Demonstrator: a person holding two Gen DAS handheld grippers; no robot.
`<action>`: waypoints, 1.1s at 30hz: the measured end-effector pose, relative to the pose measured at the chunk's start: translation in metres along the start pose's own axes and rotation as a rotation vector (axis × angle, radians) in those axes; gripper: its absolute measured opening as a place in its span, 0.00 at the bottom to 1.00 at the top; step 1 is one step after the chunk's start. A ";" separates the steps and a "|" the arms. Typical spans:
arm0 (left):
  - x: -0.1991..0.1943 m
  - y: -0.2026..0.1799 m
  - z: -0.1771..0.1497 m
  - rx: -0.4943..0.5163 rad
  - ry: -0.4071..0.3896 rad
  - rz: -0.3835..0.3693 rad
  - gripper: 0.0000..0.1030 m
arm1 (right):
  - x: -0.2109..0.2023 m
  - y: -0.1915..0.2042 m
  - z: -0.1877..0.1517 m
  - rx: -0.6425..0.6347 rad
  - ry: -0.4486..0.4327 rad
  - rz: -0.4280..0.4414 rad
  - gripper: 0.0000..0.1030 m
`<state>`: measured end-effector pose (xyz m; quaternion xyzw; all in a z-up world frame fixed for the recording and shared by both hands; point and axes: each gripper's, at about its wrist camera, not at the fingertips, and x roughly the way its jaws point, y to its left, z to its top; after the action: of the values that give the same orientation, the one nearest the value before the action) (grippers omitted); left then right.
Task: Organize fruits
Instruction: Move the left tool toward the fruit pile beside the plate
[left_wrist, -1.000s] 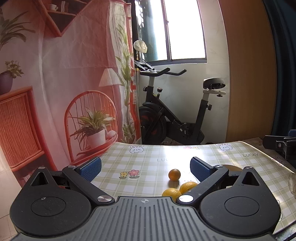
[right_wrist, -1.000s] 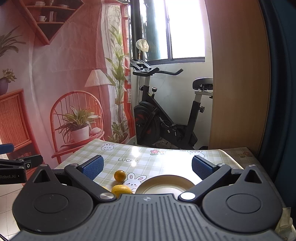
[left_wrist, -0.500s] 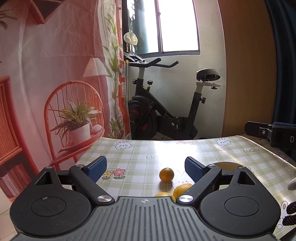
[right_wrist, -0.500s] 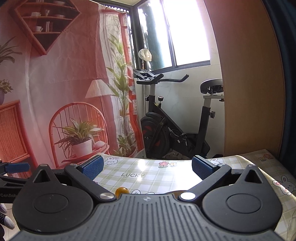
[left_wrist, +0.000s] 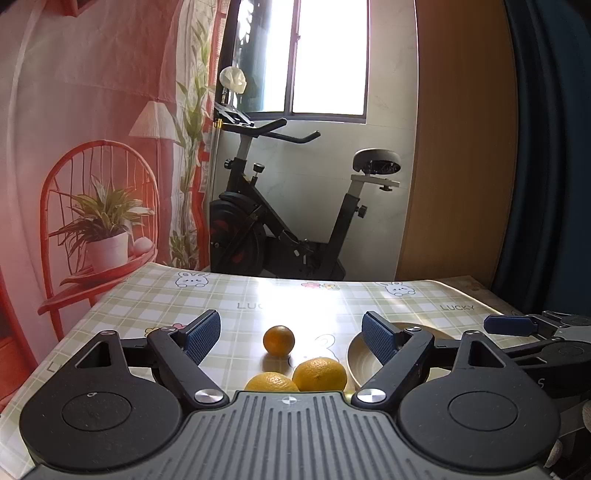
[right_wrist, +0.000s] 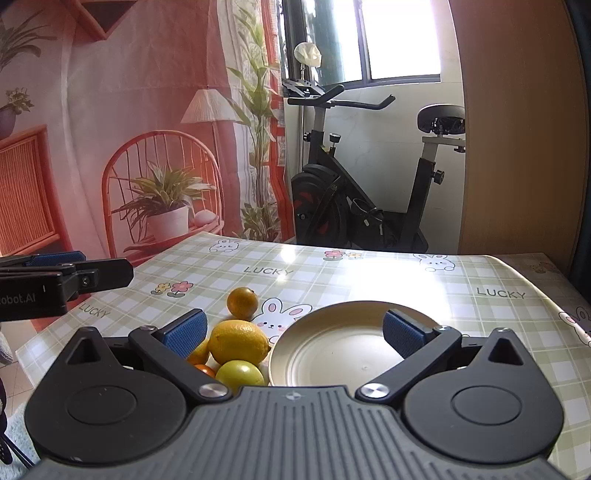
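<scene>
Between my right gripper's (right_wrist: 291, 334) spread fingers sits the empty round beige plate (right_wrist: 332, 354); beside the left finger huddle the yellow lemons (right_wrist: 239, 346) and small oranges (right_wrist: 242, 302), waiting. My left gripper (left_wrist: 291, 332) gapes empty too.

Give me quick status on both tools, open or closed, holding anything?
Left tool: open, holding nothing, above the table with the oranges ahead.
Right tool: open, holding nothing, over the plate.
</scene>
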<state>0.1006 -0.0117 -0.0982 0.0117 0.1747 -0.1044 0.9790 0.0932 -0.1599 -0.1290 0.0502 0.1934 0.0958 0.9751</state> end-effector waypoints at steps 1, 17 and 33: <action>0.001 -0.001 -0.002 0.000 0.006 0.014 0.83 | 0.000 0.000 -0.004 -0.002 0.012 0.012 1.00; 0.015 0.022 -0.017 -0.095 0.233 0.068 0.84 | 0.004 -0.001 -0.040 -0.044 0.160 0.068 1.00; 0.026 0.015 -0.039 -0.088 0.299 -0.071 0.84 | 0.002 0.023 -0.053 -0.149 0.220 0.178 0.62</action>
<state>0.1145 -0.0005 -0.1439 -0.0219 0.3232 -0.1283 0.9373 0.0710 -0.1334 -0.1757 -0.0161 0.2860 0.2009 0.9368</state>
